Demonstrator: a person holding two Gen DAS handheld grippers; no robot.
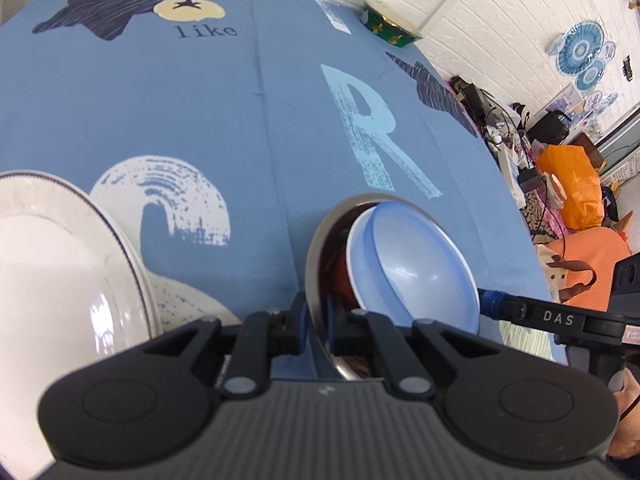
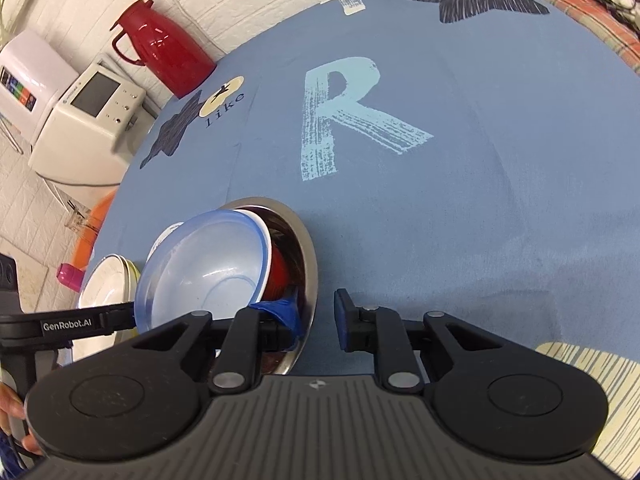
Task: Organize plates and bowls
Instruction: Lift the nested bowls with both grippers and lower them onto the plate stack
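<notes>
The left gripper (image 1: 318, 330) pinches the rim of a shiny steel bowl (image 1: 316, 248) just short of the pale printed letter R (image 1: 372, 128). A translucent blue plastic bowl (image 2: 208, 272) leans inside it over a red bowl (image 2: 280, 276). The right gripper (image 2: 316, 316) stands spread wide at the rim.

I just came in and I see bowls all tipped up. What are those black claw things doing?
A person is tidying dishes with two hand-held grippers. The left gripper is pinched shut on the rim of the steel bowl, holding it tilted above the blue tablecloth. A blue bowl and something red sit nested inside it. The right gripper is open, one finger by the blue bowl's edge. A stack of white plates waits to the left.
</notes>
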